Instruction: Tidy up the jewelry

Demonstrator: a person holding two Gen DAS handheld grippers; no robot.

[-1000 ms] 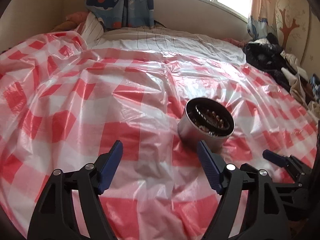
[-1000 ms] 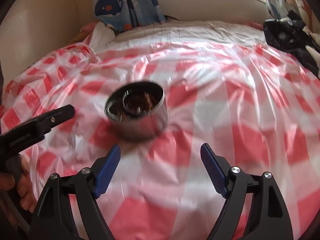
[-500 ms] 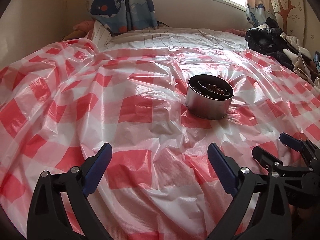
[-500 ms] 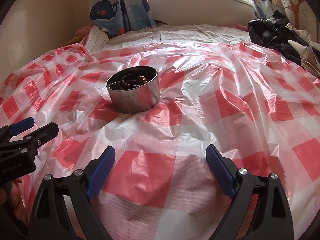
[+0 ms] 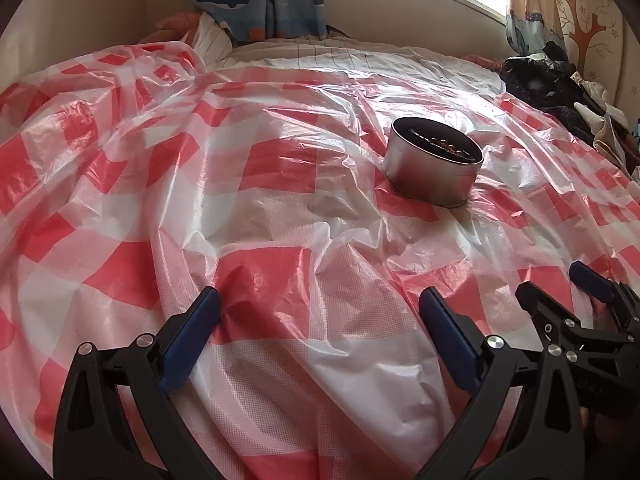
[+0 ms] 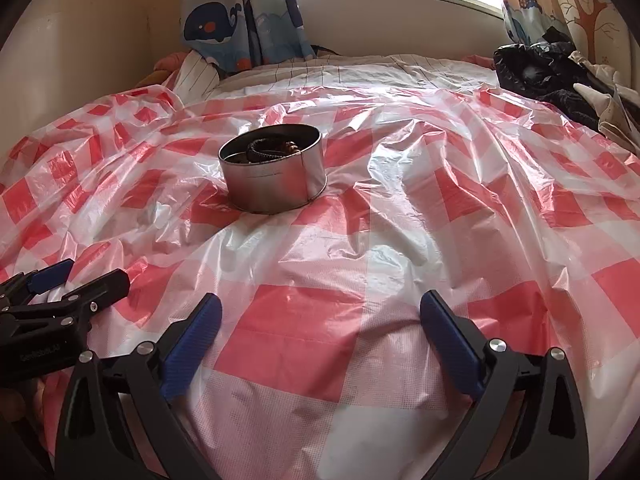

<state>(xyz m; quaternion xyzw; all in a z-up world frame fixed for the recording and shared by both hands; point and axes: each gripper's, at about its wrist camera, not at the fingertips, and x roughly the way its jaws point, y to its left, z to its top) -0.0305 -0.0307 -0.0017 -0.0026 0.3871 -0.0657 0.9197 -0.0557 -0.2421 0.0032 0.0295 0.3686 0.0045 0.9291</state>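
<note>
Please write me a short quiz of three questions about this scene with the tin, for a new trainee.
1. True or false: the tin has a lid on.
2. What holds the left gripper? A) a bracelet B) nothing C) the tin
3. On what does the tin stand?

Key:
1. False; it is open, with jewelry inside.
2. B; the right gripper is open and empty too.
3. On the checked plastic sheet over the bed.

Left gripper [image 5: 318,312] low, level, jaws spread wide, nothing between blue pads [image 5: 188,340]; right gripper [image 6: 320,316] same pose, jaws spread wide, empty; two grippers side by side, near, not touching; bit of holding hand visible behind each, mostly hidden
</note>
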